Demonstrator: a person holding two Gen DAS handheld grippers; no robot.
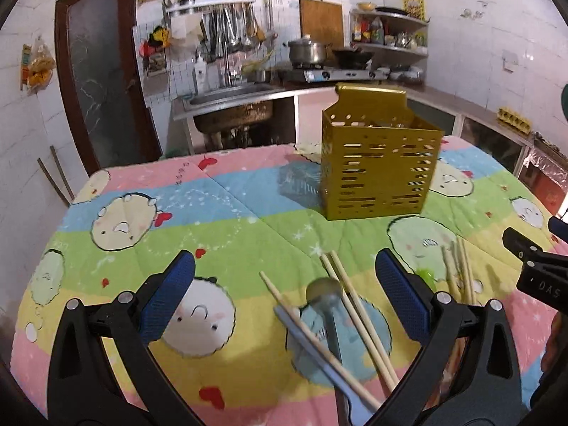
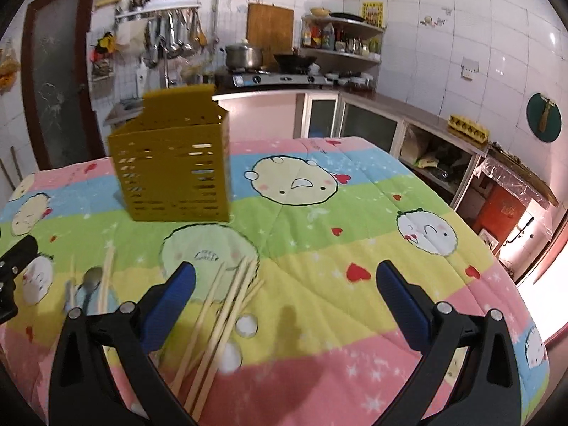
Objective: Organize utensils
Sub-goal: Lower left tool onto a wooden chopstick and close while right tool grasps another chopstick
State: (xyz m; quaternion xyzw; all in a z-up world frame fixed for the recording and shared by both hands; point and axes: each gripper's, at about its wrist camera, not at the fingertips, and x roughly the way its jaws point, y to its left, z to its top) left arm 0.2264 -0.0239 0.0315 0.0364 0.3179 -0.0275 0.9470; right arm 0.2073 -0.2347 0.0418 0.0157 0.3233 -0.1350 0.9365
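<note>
Chopsticks [image 2: 227, 305], pale wood, lie scattered beside a metal spoon [image 1: 328, 305]; left claw [image 1: 284, 284] and right claw [image 2: 284, 291] gape empty.

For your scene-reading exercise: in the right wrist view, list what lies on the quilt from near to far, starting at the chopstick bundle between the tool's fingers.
Chopsticks → green round face print → gold holder → far pink edge of the quilt.
</note>
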